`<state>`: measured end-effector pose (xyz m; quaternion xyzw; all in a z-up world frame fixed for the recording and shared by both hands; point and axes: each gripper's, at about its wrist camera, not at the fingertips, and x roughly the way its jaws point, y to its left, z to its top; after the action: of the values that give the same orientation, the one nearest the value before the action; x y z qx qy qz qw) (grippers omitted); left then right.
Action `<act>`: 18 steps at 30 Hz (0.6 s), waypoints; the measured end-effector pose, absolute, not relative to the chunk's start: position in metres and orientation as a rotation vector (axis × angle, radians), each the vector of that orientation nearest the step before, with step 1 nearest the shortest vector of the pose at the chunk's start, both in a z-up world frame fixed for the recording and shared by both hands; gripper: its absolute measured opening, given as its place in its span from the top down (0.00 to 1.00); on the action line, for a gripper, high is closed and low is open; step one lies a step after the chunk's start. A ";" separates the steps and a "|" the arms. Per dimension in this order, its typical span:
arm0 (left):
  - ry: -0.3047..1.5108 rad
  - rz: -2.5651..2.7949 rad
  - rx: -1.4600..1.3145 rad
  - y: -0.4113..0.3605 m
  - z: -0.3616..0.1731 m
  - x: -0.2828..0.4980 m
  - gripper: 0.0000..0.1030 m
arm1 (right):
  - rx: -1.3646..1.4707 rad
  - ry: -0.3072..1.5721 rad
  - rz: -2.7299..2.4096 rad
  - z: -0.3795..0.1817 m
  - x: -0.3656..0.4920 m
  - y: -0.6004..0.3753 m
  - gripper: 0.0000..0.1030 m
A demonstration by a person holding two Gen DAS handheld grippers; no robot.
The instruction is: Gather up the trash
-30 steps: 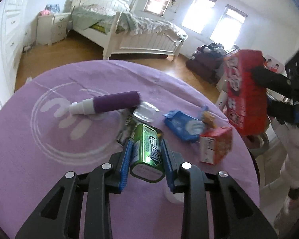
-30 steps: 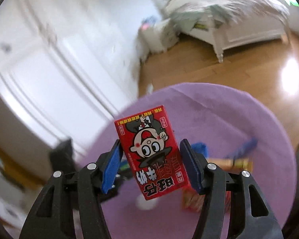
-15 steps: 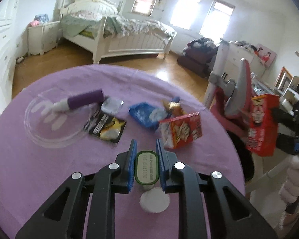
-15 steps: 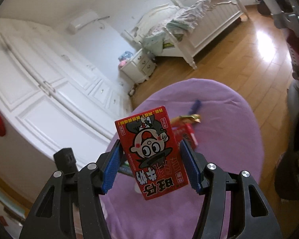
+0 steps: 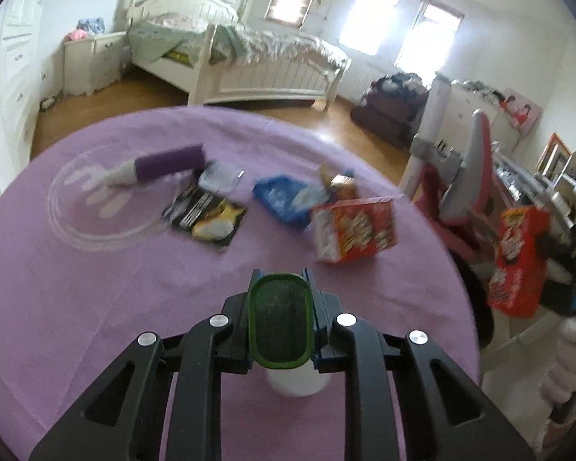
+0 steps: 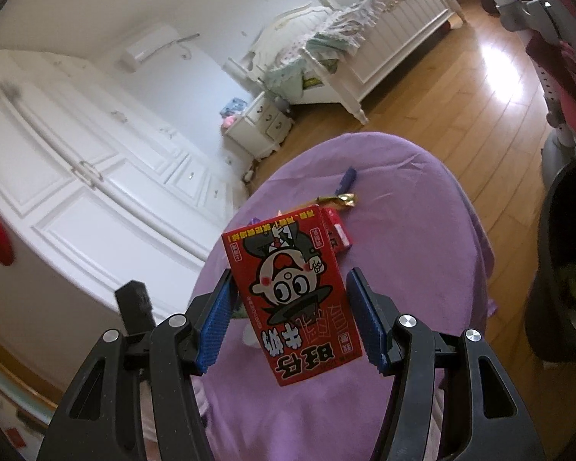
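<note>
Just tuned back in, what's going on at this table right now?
Trash pickup is under way. The left gripper is shut on a green container, and the right gripper holds a red carton near a dark bin. An orange box and wrappers remain on the purple tablecloth.

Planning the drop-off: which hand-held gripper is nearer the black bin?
Right. The right hand-held gripper, holding the red carton, is beside the black bin; the left hand-held gripper is over the table.

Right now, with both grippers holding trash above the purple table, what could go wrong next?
1. The red milk carton sits tilted in the right gripper; it may slip before reaching the black bin.
2. The left gripper holds the green container low; it could hit the white cap below.
</note>
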<state>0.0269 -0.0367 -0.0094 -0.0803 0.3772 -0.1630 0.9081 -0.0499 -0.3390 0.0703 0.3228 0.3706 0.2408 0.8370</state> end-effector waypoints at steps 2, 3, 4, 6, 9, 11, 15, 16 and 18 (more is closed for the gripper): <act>0.749 -0.355 -0.155 -0.047 0.004 0.024 0.80 | 0.694 0.766 0.489 0.073 -0.051 -0.347 0.43; 0.734 -0.373 -0.152 -0.055 0.012 0.023 0.80 | 0.703 0.758 0.481 0.075 -0.049 -0.351 0.43; 0.720 -0.398 -0.149 -0.065 0.020 0.022 0.80 | 0.717 0.741 0.466 0.077 -0.050 -0.358 0.43; 0.703 -0.447 -0.136 -0.085 0.032 0.021 0.80 | 0.731 0.715 0.435 0.078 -0.052 -0.370 0.43; 0.689 -0.543 -0.125 -0.124 0.044 0.023 0.80 | 0.747 0.673 0.371 0.080 -0.057 -0.392 0.43; 0.693 -0.600 -0.121 -0.148 0.045 0.026 0.80 | 0.754 0.645 0.319 0.081 -0.062 -0.411 0.43; 0.726 -0.741 -0.121 -0.209 0.039 0.035 0.80 | 0.764 0.607 0.204 0.074 -0.073 -0.448 0.43; 0.735 -0.771 -0.116 -0.224 0.036 0.037 0.80 | 0.774 0.602 0.170 0.070 -0.076 -0.461 0.43; 0.753 -0.821 -0.097 -0.252 0.029 0.039 0.80 | 0.796 0.597 0.116 0.060 -0.081 -0.481 0.43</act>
<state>0.0393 -0.2517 0.0287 -0.0458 0.3572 -0.3893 0.8478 -0.0813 -0.4813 0.0604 0.3816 0.2864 0.0556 0.8771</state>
